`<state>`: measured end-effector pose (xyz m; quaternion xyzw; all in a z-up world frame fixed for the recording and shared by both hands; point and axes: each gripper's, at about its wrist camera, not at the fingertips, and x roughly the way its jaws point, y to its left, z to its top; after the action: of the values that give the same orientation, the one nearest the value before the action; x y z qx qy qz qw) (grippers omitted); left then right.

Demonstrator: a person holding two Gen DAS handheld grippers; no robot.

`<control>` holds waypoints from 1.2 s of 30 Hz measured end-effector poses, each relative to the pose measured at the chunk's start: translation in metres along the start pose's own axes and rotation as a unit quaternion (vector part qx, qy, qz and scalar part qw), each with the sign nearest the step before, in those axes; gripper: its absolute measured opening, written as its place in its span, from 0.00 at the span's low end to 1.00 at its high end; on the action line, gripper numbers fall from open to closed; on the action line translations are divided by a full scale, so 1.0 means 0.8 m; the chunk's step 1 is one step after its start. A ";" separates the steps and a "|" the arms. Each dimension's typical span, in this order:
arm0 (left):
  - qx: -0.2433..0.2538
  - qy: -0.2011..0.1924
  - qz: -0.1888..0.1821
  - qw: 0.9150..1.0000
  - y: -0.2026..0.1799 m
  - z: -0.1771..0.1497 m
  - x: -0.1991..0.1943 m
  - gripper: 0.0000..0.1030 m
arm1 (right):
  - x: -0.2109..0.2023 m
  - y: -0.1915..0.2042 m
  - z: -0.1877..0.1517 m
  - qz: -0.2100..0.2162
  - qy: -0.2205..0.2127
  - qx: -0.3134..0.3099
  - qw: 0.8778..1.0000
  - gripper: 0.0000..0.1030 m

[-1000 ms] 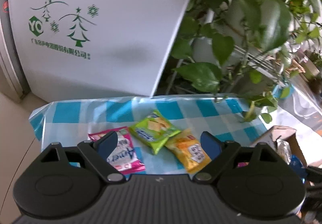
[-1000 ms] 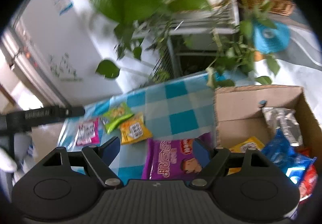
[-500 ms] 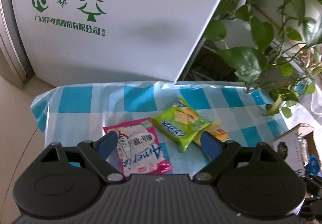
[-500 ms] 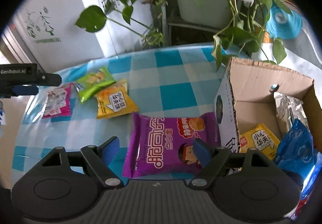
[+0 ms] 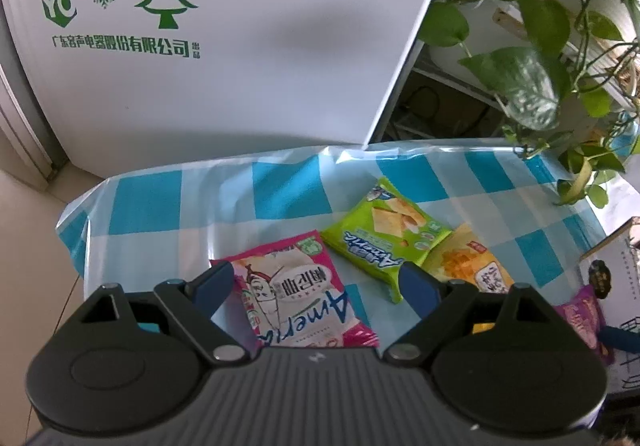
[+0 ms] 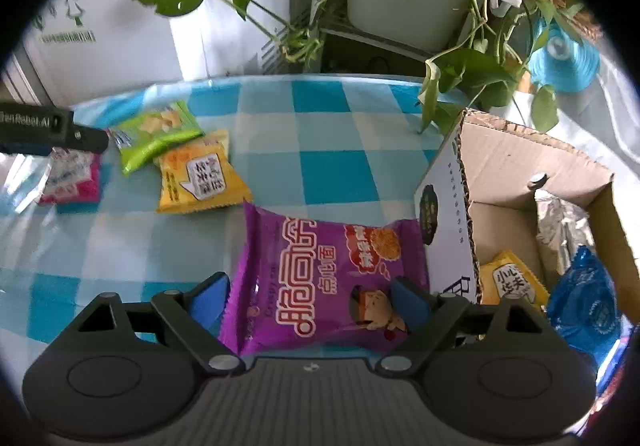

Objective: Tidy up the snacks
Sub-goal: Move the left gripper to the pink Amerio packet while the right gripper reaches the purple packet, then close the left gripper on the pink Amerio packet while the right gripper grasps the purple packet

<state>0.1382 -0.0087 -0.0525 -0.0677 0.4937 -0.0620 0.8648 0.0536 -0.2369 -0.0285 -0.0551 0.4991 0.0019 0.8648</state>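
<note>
The left tool hangs wide open and empty over the pink packet, printed "Amerta" as far as it reads, at about 9 o'clock on the checked tabletop; to grip well it should probably drop until both pads straddle the packet's edges before closing. Toward the centre lie the green packet and the orange packet, overlapping. The right tool, also wide open and empty, frames the purple packet, marked "Crispy", just beside the cardboard box at 3 o'clock.
</note>
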 end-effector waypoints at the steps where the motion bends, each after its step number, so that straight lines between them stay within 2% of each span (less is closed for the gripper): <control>1: 0.002 0.001 0.004 1.000 0.000 -0.001 0.003 0.87 | 0.001 0.002 -0.001 -0.002 0.002 -0.002 1.000 0.91; 3: 0.006 0.005 0.013 1.000 0.000 -0.003 0.009 0.87 | 0.002 0.004 -0.003 -0.001 0.010 -0.006 1.000 0.92; 7: 0.020 0.014 0.027 0.999 -0.003 -0.008 0.020 0.87 | -0.002 0.010 -0.005 0.037 0.023 -0.001 0.999 0.94; 9: 0.029 0.015 0.031 0.999 -0.005 -0.009 0.022 0.88 | -0.005 0.012 -0.006 0.068 0.034 0.004 0.997 0.94; 13: 0.046 0.019 0.050 0.998 -0.008 -0.012 0.024 0.88 | -0.010 0.018 -0.009 0.155 0.055 0.019 0.986 0.94; 15: 0.048 0.021 0.057 0.997 -0.006 -0.013 0.025 0.88 | -0.018 0.023 -0.007 0.183 0.051 0.009 0.982 0.93; 17: 0.043 0.020 0.055 0.997 -0.003 -0.013 0.024 0.88 | -0.030 0.024 -0.003 0.189 0.036 -0.006 0.981 0.93; 19: 0.037 0.019 0.052 0.998 -0.001 -0.013 0.024 0.88 | -0.042 0.018 0.004 0.180 0.012 -0.014 0.984 0.93; 23: 0.035 0.016 0.050 0.998 -0.002 -0.013 0.024 0.88 | -0.045 -0.005 0.016 0.129 -0.015 0.006 0.992 0.93; 26: 0.038 0.014 0.051 0.998 -0.006 -0.014 0.025 0.88 | -0.031 -0.021 0.015 0.088 -0.014 0.023 0.996 0.93; 31: 0.045 0.013 0.051 0.998 -0.008 -0.016 0.025 0.87 | -0.010 -0.022 0.013 0.061 -0.005 0.034 0.998 0.93; 34: 0.050 0.010 0.052 0.997 -0.006 -0.018 0.022 0.81 | 0.002 -0.013 0.012 0.055 -0.002 0.030 0.998 0.93; 36: 0.047 0.007 0.051 0.998 -0.002 -0.017 0.019 0.71 | 0.005 -0.003 0.012 0.043 -0.001 0.014 0.999 0.92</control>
<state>0.1340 -0.0139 -0.0720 -0.0014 0.4995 -0.0410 0.8654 0.0637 -0.2388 -0.0268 -0.0213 0.4999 0.0316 0.8652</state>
